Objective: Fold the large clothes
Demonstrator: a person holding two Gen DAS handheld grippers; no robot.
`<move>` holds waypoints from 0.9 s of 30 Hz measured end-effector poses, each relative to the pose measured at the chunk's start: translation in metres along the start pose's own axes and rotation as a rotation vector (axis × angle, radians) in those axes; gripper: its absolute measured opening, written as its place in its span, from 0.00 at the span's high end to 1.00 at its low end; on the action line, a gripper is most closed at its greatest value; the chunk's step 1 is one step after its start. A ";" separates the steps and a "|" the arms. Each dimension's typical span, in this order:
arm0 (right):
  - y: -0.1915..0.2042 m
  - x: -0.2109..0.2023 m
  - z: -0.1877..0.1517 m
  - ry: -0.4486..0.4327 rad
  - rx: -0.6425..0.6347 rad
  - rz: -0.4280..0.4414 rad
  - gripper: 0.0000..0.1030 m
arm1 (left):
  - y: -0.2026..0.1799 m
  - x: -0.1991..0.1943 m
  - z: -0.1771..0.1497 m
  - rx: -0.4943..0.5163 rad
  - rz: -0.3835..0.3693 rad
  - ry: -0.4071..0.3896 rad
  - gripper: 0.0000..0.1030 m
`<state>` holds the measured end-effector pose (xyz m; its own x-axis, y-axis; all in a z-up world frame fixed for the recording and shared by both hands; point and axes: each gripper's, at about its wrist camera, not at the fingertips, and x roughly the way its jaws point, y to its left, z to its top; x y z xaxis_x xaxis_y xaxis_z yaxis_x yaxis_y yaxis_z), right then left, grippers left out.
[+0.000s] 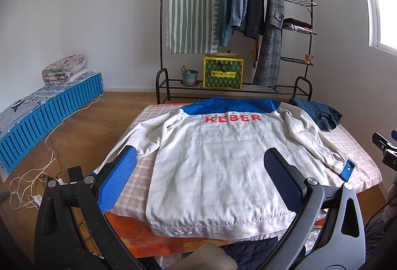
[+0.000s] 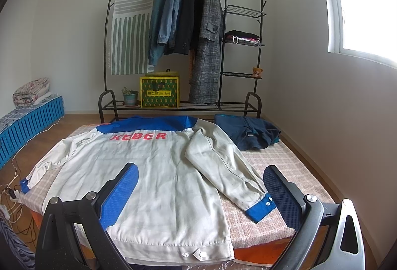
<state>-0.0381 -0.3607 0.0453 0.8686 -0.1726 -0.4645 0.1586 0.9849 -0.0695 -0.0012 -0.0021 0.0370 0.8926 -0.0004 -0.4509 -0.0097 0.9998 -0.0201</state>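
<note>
A large white jacket [image 1: 218,165] [image 2: 153,180] with a blue yoke and red "KEBER" lettering lies back-up and spread flat on a checked table [image 1: 347,146] [image 2: 285,165]. Its right sleeve [image 2: 223,168] runs along the body, ending in a blue cuff [image 2: 260,208]; the left sleeve [image 1: 146,131] stretches out to the table's left side. My left gripper [image 1: 198,178] hovers open above the jacket's lower half. My right gripper [image 2: 201,185] is open too, above the hem area and the right cuff. Neither holds cloth.
A folded dark blue garment [image 1: 320,113] [image 2: 248,131] lies at the table's far right corner. Behind stands a black clothes rack [image 1: 235,22] with hanging coats, a yellow box and a plant pot. Blue crates [image 1: 49,111] and cables [image 1: 37,178] occupy the floor at left.
</note>
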 end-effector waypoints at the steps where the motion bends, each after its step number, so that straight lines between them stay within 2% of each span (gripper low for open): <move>1: 0.000 0.000 -0.001 0.000 0.000 0.000 0.01 | 0.000 0.000 0.001 0.000 0.001 -0.001 0.00; 27: 0.002 0.003 -0.004 0.008 0.001 0.007 0.01 | 0.001 -0.001 -0.002 0.000 0.002 -0.005 0.00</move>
<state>-0.0370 -0.3593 0.0404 0.8660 -0.1652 -0.4719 0.1526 0.9861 -0.0653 -0.0029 -0.0009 0.0351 0.8948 0.0015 -0.4464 -0.0113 0.9998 -0.0192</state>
